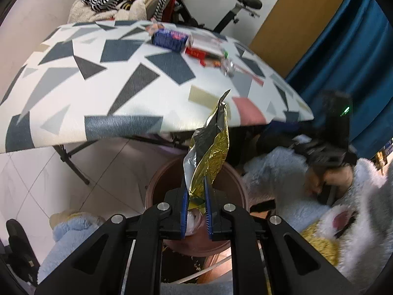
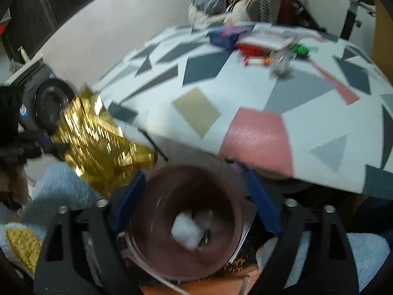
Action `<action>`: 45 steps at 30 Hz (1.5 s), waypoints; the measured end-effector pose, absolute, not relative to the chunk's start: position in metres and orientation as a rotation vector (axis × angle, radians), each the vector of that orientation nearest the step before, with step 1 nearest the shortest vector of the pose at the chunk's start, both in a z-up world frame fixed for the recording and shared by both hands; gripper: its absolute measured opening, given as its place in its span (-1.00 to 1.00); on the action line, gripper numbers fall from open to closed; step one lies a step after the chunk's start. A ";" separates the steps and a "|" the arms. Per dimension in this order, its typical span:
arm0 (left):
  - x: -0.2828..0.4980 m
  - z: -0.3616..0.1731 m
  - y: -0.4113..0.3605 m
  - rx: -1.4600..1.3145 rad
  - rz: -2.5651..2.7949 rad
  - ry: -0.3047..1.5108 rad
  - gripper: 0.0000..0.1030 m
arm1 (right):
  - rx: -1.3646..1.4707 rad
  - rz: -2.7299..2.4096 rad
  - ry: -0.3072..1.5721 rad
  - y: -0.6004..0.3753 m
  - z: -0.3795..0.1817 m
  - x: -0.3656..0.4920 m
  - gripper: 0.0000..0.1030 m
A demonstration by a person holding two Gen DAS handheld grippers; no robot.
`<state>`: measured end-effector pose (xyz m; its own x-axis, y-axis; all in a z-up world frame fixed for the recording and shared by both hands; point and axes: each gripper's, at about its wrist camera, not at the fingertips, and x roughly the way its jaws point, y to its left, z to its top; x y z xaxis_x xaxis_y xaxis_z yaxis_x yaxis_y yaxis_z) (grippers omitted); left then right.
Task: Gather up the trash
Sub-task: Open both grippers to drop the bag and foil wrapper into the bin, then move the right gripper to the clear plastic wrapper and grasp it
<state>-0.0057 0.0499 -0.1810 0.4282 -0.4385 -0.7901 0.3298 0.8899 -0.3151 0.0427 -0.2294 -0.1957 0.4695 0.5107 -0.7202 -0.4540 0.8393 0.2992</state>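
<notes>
Judging by the layout, the crumpled gold foil wrapper (image 1: 208, 157) should be carried squarely over the round brown plastic bin (image 1: 235, 179) under the near edge of the patterned tabletop (image 1: 98, 73) before letting go. The left tongs (image 1: 196, 196) are clamped on its lower end; the right tongs (image 2: 194, 191) stand wide apart, empty, above the bin

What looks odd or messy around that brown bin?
Crumbs lie scattered on the floor beside the bin, as if spilled. On the table, a blue box, red packets and a crushed clear bottle lie jumbled together.
</notes>
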 end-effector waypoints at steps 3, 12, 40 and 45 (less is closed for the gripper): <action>-0.002 -0.193 0.042 -0.078 -0.483 1.053 -0.77 | 0.113 0.556 0.872 -0.236 -0.193 0.045 0.88; 0.020 -0.229 0.021 0.024 -0.493 1.106 -0.77 | 0.140 0.473 0.880 -0.250 -0.199 0.054 0.89; 0.027 -0.273 0.015 0.002 -0.484 1.142 -0.68 | 0.146 0.418 0.876 -0.250 -0.208 0.057 0.89; 0.025 -0.263 0.022 -0.003 -0.429 1.079 0.17 | 0.144 0.429 0.874 -0.249 -0.209 0.056 0.89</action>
